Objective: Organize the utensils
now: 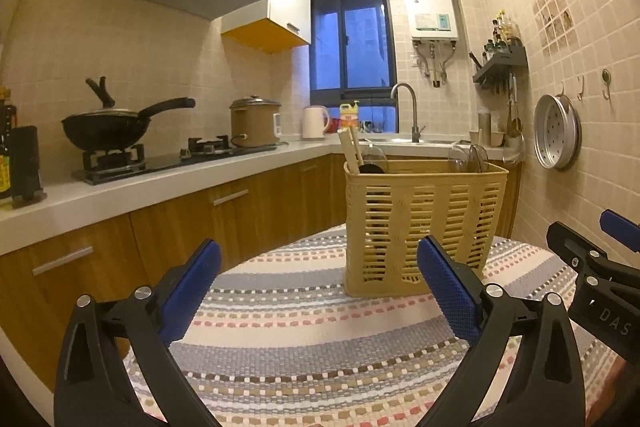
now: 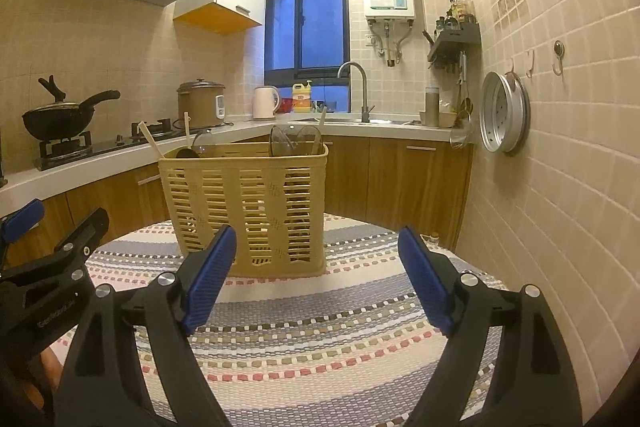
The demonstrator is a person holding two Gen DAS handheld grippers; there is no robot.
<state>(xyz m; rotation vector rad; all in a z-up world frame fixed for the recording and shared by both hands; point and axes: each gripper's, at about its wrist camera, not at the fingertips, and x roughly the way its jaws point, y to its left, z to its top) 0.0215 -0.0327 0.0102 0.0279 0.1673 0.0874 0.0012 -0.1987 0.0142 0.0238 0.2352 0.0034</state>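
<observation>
A beige slotted utensil basket (image 1: 420, 219) stands upright on a striped woven cloth (image 1: 288, 327); it also shows in the right wrist view (image 2: 244, 203). It holds chopsticks (image 1: 350, 147), a dark ladle (image 1: 372, 167) and clear spoons (image 1: 472, 157) sticking out of its top. My left gripper (image 1: 320, 263) is open and empty, short of the basket's front. My right gripper (image 2: 316, 255) is open and empty, just in front of the basket. Each gripper shows at the edge of the other's view.
The cloth (image 2: 312, 339) covers a small round table. A kitchen counter (image 1: 120, 183) with a wok (image 1: 108, 131), rice cooker (image 1: 256, 123), kettle (image 1: 314, 123) and sink tap (image 1: 408, 107) runs along the left and back. A tiled wall with a hanging steamer tray (image 2: 504, 115) is on the right.
</observation>
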